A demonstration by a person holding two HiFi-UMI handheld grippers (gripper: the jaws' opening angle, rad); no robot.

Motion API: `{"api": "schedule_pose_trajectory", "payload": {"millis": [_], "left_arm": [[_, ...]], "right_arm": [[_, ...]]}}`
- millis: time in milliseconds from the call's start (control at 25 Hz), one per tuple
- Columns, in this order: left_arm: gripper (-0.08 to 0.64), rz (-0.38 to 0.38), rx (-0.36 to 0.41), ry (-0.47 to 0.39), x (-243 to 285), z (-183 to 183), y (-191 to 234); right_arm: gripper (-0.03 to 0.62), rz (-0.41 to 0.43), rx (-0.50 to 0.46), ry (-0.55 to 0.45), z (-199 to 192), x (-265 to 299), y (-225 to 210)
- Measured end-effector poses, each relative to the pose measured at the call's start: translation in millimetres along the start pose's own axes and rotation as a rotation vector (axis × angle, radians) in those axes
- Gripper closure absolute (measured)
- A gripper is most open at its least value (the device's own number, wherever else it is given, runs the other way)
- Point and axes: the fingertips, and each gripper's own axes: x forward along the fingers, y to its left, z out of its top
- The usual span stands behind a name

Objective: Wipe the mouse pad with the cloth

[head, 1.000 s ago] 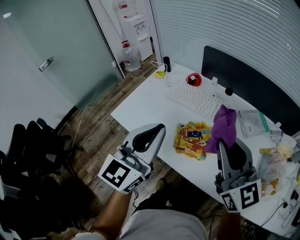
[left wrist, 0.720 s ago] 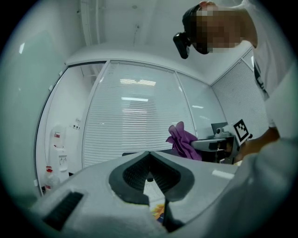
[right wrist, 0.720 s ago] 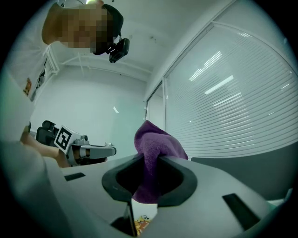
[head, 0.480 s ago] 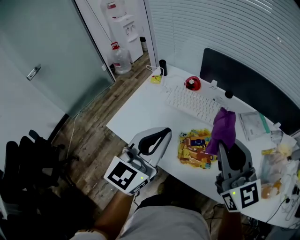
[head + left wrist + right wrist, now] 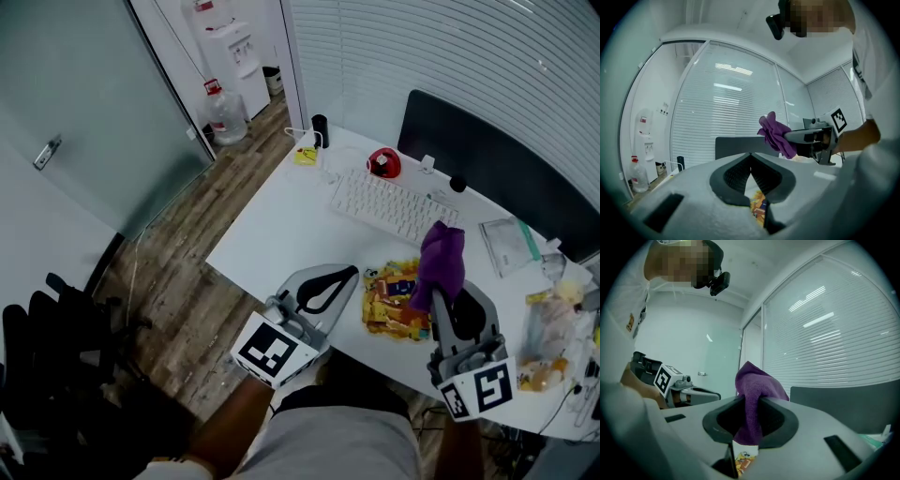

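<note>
A mouse pad [image 5: 392,298] printed in yellow and orange lies near the front edge of the white desk [image 5: 286,225]. In the head view my right gripper [image 5: 452,298] hangs over the pad's right side, shut on a purple cloth [image 5: 441,261] that sticks up from its jaws. The cloth [image 5: 752,397] fills the jaws of the right gripper [image 5: 751,404] in its own view. Left of the pad, at the desk's front edge, is my left gripper [image 5: 349,274], shut and holding nothing. Its own view shows the left gripper [image 5: 751,155] with jaws meeting and the cloth [image 5: 776,134] beyond.
Behind the pad are a white keyboard [image 5: 389,206], a red mouse [image 5: 384,161] and a dark monitor [image 5: 487,159]. Plastic bags and clutter [image 5: 548,328] crowd the desk's right end. Black chairs [image 5: 56,347] stand on the wooden floor at the left, a water dispenser [image 5: 230,47] farther back.
Both grippers have shifted slightly forward and right over the desk's front edge, the left closing in on the pad. The cloth stays held in the right gripper.
</note>
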Motion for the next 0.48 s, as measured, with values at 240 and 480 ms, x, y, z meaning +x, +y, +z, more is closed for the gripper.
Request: {"api": "schedule_pose_trajectory", "payload": {"millis": [240, 480], "left_arm": [[0.545, -0.019, 0.018, 0.081, 14, -28, 2], [0.545, -0.060, 0.066, 0.247, 32, -70, -6]], "right_arm": [[0.523, 0.032, -0.015, 0.082, -21, 19, 3], [0.523, 0.104, -0.026, 0.216, -53, 39, 9]]}}
